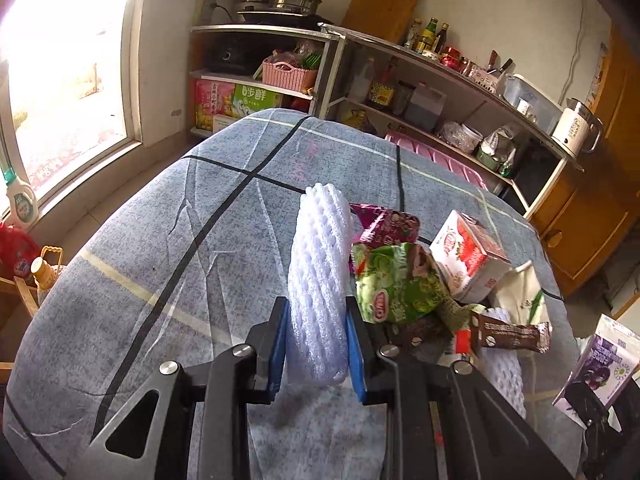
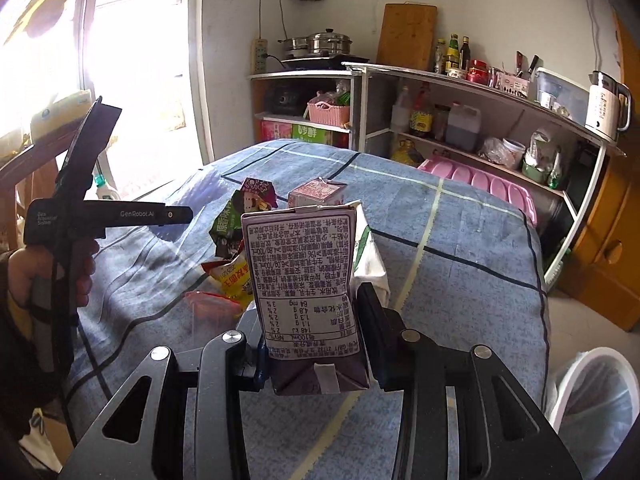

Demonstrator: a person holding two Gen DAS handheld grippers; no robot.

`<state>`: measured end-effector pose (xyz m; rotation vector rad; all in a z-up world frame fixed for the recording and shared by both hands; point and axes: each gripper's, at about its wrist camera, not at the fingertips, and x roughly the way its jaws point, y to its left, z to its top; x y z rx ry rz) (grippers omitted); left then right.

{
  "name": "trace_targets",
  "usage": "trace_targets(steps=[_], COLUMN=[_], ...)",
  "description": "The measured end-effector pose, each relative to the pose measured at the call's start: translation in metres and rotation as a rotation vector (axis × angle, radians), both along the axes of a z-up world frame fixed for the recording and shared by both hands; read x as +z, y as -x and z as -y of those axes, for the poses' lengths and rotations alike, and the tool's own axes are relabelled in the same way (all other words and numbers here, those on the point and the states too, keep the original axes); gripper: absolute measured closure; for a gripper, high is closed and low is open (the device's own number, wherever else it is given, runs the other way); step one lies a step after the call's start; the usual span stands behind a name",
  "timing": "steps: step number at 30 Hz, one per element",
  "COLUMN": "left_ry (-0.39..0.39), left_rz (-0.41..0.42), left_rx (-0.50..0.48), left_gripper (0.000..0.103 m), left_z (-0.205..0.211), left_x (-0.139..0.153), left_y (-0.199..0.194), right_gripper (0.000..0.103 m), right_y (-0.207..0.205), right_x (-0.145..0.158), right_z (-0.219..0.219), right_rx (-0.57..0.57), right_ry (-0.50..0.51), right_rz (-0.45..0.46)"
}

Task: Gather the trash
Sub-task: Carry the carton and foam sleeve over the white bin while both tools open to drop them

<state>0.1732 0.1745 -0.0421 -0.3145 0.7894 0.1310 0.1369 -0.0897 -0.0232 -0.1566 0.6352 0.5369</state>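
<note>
Foam net (image 1: 318, 280): upright, pinched in the left gripper (image 1: 316, 344) above the table (image 1: 160, 240).
Carton (image 2: 304, 280): clamped in the right gripper (image 2: 316, 344), bin (image 2: 592, 400) low right.
Pile (image 1: 404, 280): wrappers left on table.
Risk: soft net may squirm loose; carton could miss the bin's rim.

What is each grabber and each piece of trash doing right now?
left gripper: shut on white foam net
right gripper: shut on purple drink carton
strawberry milk carton: tipped, on table
green snack wrapper: crumpled, on table
white bin: open
</note>
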Motion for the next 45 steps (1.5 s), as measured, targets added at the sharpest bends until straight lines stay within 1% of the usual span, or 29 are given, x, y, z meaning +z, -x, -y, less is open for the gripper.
trace_targets(steps=[4, 9, 17, 20, 24, 32, 37, 39, 41, 45], left_ry=[-0.007, -0.002, -0.014, 0.003, 0.004, 0.024, 0.037, 0.034, 0.054, 0.021], left_rz=[0.031, 0.072, 0.126, 0.134, 0.134, 0.116, 0.092, 0.079, 0.056, 0.028], left_rx=[-0.047, -0.114, -0.254, -0.317, -0.395, -0.587, -0.705, -0.735, -0.771, -0.793], left_gripper=[0.076, 0.076, 0.076, 0.076, 0.076, 0.076, 0.076, 0.076, 0.076, 0.076], left_z=[0.018, 0.043, 0.111, 0.137, 0.176, 0.266, 0.323, 0.341, 0.356, 0.386], left_x=[0.017, 0.037, 0.062, 0.066, 0.067, 0.062, 0.054, 0.049, 0.044, 0.033], left_y=[0.019, 0.038, 0.056, 0.059, 0.058, 0.053, 0.049, 0.047, 0.043, 0.039], right_gripper=[0.064, 0.064, 0.064, 0.064, 0.064, 0.064, 0.064, 0.064, 0.064, 0.064], right_y=[0.007, 0.018, 0.035, 0.040, 0.049, 0.061, 0.061, 0.061, 0.060, 0.057], right_x=[0.007, 0.015, 0.028, 0.032, 0.034, 0.035, 0.025, 0.019, 0.012, -0.001], right_z=[0.016, 0.038, 0.084, 0.104, 0.132, 0.192, 0.229, 0.243, 0.255, 0.281], right_rx=[-0.020, -0.055, -0.148, -0.189, -0.252, -0.393, -0.492, -0.517, -0.549, -0.599], right_ry=[-0.048, -0.068, -0.101, -0.119, -0.127, -0.115, -0.097, -0.091, -0.084, -0.077], right_rz=[-0.010, -0.011, -0.004, -0.004, -0.003, -0.010, -0.056, -0.078, -0.098, -0.140])
